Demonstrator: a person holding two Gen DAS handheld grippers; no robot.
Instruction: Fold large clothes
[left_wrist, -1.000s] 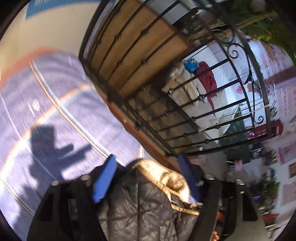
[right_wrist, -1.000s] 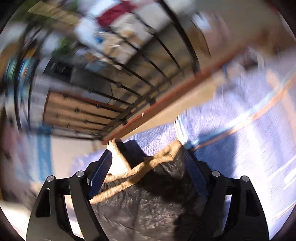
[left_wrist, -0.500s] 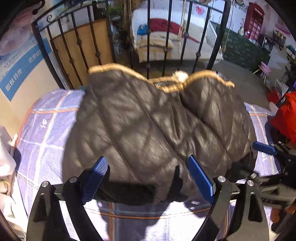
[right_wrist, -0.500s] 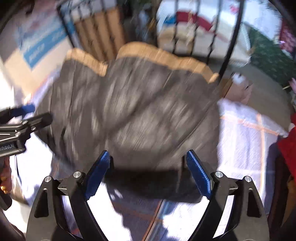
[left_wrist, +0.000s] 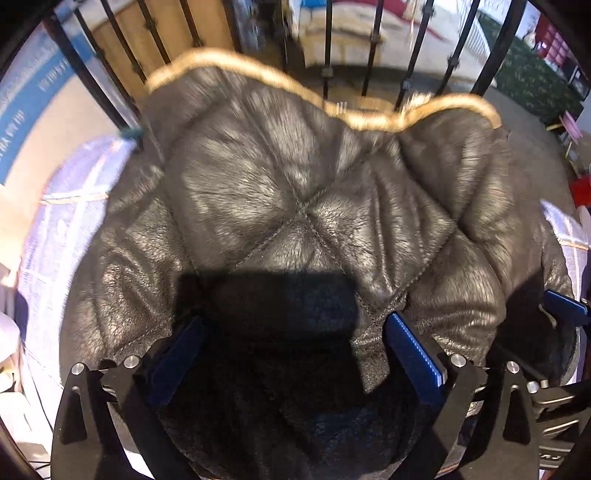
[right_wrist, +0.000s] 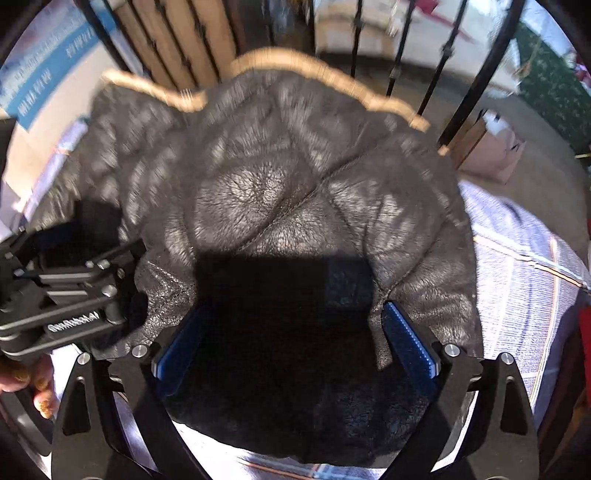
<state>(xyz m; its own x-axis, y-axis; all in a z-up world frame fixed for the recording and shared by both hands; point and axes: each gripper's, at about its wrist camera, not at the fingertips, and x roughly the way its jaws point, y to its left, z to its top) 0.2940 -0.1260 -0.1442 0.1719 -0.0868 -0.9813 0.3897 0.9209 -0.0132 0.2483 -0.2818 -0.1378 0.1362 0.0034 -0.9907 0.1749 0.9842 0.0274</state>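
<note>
Lying spread out on a checked sheet (left_wrist: 70, 206) is a big black quilted jacket (left_wrist: 295, 206), and it fills most of both wrist views. A tan trim (left_wrist: 236, 66) runs along its far edge, right up against a black iron railing (left_wrist: 369, 51) at the far side. The near hem of the jacket is sunk in a dark square shadow, so the detail there can't be made out.

The left gripper (left_wrist: 295, 354) is held pointing down over the near part of the jacket. Its blue fingers (left_wrist: 413, 354) are spread wide and opening further; fabric is seen between them, but nothing is pinched. From the right wrist view it's the same story: the right gripper (right_wrist: 291, 339) is pointed down at the jacket's near hem, its blue fingers (right_wrist: 406, 339) wide apart and opening, with the dark cloth lying loose between them and not clamped.

In the right wrist view the left gripper's black body is seen at the left edge, resting close over the jacket's left side, with a few fingers of the person's hand (right_wrist: 26, 376) visible under it. The sheet is seen bare on the right (right_wrist: 524, 280). Both views are a bit motion-blurred, especially toward the far edge.
</note>
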